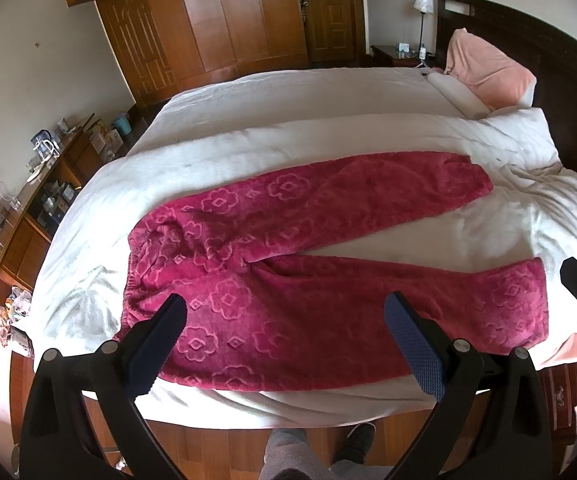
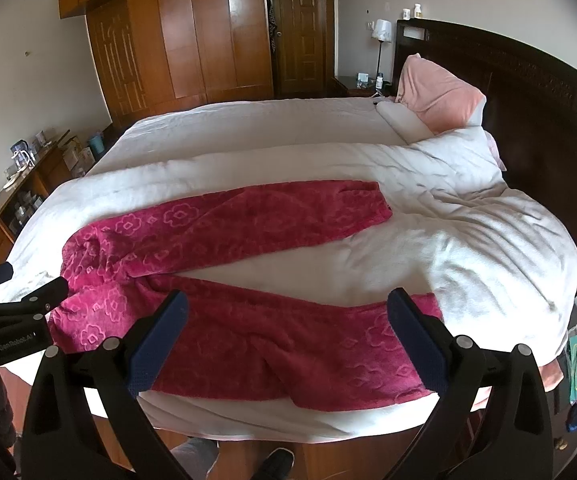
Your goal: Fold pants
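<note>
Crimson fleece pants (image 1: pixel 288 264) with a raised flower pattern lie flat on the white bed (image 1: pixel 288 120), waistband to the left, both legs spread apart toward the right. In the right wrist view the same pants (image 2: pixel 228 280) run across the near edge of the bed (image 2: pixel 448 220). My left gripper (image 1: pixel 284 320) hangs open above the near leg close to the waistband, holding nothing. My right gripper (image 2: pixel 288 320) is open above the near leg toward its cuff, also empty. The left gripper (image 2: pixel 16 304) shows at the left edge of the right wrist view.
A pink pillow (image 1: pixel 488 68) leans on the dark headboard (image 1: pixel 548 60) at the right. A low wooden cabinet (image 1: pixel 28 220) with clutter runs along the left wall. Wooden wardrobes (image 1: pixel 208 20) stand behind the bed. A person's legs and shoes (image 1: pixel 328 452) stand on the wood floor below.
</note>
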{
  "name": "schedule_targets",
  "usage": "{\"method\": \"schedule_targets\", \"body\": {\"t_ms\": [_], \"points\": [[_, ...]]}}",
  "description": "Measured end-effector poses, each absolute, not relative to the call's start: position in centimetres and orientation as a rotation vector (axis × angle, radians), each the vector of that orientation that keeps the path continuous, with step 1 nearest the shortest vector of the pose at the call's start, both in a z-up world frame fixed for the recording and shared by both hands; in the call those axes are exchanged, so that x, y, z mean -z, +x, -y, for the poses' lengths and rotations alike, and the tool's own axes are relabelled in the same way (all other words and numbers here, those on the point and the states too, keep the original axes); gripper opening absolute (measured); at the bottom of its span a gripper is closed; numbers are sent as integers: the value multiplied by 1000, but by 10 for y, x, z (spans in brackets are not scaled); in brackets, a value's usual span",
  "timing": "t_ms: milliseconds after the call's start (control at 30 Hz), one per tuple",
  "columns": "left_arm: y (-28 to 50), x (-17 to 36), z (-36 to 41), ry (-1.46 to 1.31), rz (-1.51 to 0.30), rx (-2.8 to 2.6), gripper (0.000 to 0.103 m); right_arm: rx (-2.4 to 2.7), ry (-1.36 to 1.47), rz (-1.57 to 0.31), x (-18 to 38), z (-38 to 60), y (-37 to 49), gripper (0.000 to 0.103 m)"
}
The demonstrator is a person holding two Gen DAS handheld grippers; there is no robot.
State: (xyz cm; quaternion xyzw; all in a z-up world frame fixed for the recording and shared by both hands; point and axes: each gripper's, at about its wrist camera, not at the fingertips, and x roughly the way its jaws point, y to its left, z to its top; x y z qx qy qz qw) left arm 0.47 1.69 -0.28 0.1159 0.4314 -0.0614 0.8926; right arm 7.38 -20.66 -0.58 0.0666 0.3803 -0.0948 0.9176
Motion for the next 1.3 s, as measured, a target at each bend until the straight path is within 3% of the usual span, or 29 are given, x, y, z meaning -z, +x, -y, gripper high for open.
{"method": "schedule_targets", "body": {"t_ms": [1300], "points": [[62,21,-39,240,-949,149,98,143,181,-885,30,185,139,100]]}}
